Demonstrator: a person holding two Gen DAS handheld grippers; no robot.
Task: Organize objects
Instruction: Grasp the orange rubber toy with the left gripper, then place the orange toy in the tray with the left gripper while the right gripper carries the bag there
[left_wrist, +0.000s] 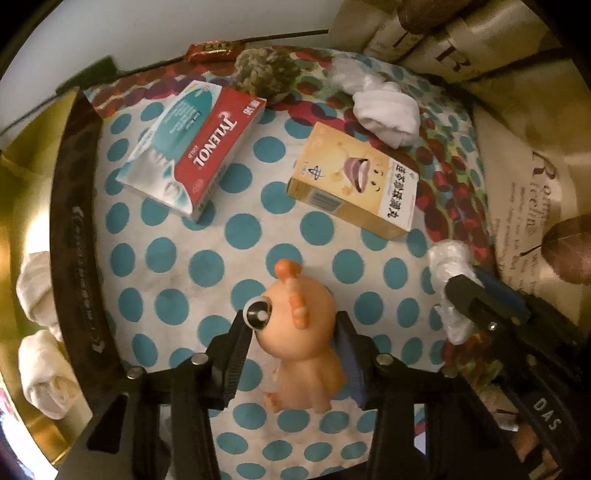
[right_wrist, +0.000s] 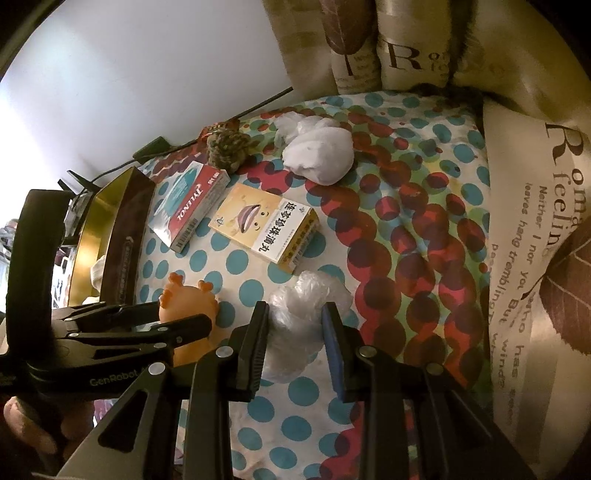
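My left gripper is shut on an orange toy figure with one big eye, standing on the dotted bed cover; it also shows in the right wrist view. My right gripper is shut on a crumpled clear plastic bag, seen from the left wrist view at the right. A red Tylenol box and a yellow medicine box lie beyond. A white sock bundle and a knitted greenish ball lie farther back.
A gold-lined box with dark walls stands at the left and holds rolled white socks. Printed pillows border the right and back. A red candy wrapper lies by the wall.
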